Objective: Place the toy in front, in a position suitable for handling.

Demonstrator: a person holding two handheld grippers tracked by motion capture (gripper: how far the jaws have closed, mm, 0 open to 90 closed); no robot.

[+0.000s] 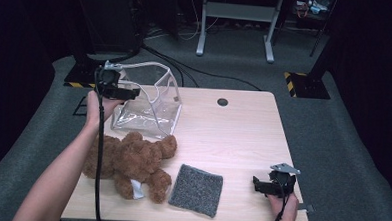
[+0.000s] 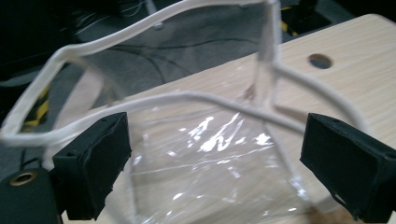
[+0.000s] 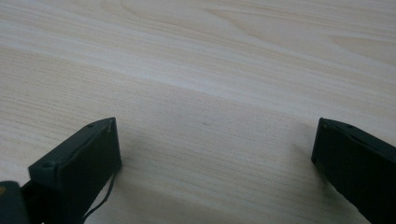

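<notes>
Teddy bear [image 1: 131, 163] partly behind forearm

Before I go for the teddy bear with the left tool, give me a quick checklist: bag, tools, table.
1. Clear bag mouth open, white rim spread: ok.
2. Left tool open, nothing pinched, bag rim in front of the jaws: ok.
3. Right tool open, over bare table: ok.
4. Teddy bear lies free on the table, just in front of the bag: ok.
5. Grey cloth lies flat beside the bear, close to its leg; touching or not: cannot tell.
6. Bag will stay open unheld: cannot tell.
</notes>
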